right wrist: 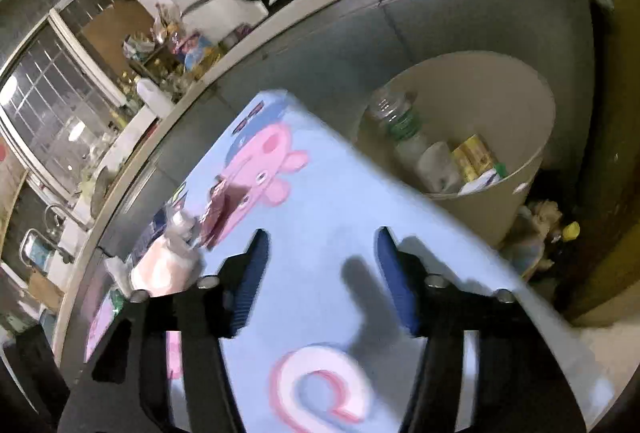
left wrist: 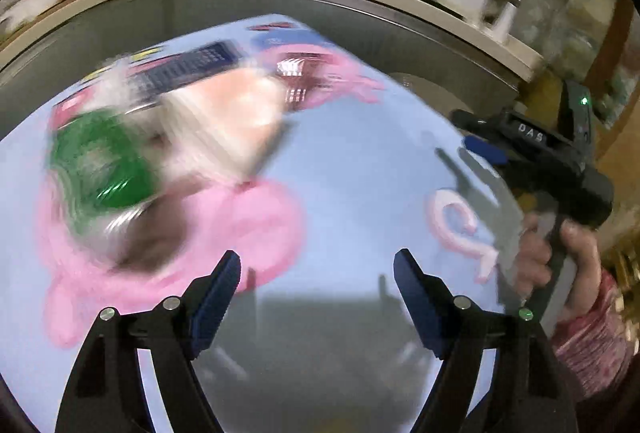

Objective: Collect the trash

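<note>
I see trash pile [left wrist: 160, 137] on blue table [left wrist: 360, 173], upper left of left view, blurry. Left gripper [left wrist: 318, 297] wide open, holds nothing; pile lies ahead and left, close. Right gripper [right wrist: 320, 273] wide open, empty, farther from pile [right wrist: 176, 253]. Bin [right wrist: 520, 105] upper right in right view. I'd say left hand nearer.

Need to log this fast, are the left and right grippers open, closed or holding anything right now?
Left gripper: open, holding nothing, above the blue table.
Right gripper: open, holding nothing, over the same table.
</note>
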Available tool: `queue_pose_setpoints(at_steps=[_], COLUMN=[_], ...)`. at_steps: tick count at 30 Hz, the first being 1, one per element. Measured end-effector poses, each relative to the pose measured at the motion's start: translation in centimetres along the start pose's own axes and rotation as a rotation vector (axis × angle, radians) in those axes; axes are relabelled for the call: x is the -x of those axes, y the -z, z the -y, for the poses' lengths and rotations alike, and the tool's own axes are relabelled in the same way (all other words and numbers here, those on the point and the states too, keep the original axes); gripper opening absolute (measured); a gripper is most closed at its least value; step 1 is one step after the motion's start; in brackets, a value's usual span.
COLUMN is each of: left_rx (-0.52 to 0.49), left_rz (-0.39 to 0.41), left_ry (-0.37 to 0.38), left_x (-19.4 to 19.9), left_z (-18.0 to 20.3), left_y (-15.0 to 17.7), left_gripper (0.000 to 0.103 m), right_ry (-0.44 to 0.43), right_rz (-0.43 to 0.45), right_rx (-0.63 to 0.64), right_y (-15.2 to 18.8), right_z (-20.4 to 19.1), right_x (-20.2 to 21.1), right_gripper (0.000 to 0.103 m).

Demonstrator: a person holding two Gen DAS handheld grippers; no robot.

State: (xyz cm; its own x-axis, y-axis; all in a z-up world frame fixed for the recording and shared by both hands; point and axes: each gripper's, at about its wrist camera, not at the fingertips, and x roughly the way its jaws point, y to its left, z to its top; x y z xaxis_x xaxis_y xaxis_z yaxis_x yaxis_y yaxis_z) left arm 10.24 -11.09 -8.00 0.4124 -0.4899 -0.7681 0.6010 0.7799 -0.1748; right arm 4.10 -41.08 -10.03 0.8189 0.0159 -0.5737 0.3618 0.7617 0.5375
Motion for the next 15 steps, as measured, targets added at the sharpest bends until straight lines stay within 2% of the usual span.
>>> queue_pose_setpoints(at_steps=[3,5,6,8,12,15], left_rx=[0.097,0.178,0.212,0.28,0.325,0.351], left_rz=[0.049,0.083,0.086,0.096,0.102,0.095], left_ry=[-0.063,-0.098,-0.109,-0.109,-0.133,-0.131], left_x=[2.5,3.5,3.6,3.4,0.7,-0.8], left_z=[-4.0,-6.9,-7.9,-9.6,-11.1,-11.6], left_y=[0.7,0.5,0.2,-0.9,-4.0,-4.5], left_gripper=[0.078,0.087,0.089,0.089,0.094,0.094], right_ry=[-0.039,-0.118,-0.136,-0.182,-0.221,-0.205], right_rz=[-0.019,-0.079,-0.098,-0.142,-0.206,-0.24], right_rx=[0.093,0.115,0.123,0.153,0.161,0.192], right_y=[0.4,0.4,0.5,0.4,0.3,0.6], right_z=[-3.5,-5.9,-6.9,-9.6,-13.7,-15.7], right_x=[-0.9,-2.5,-3.2,-5.1,-8.9,-11.0], right_gripper=[0.053,0.053,0.053,0.053,0.055,0.055])
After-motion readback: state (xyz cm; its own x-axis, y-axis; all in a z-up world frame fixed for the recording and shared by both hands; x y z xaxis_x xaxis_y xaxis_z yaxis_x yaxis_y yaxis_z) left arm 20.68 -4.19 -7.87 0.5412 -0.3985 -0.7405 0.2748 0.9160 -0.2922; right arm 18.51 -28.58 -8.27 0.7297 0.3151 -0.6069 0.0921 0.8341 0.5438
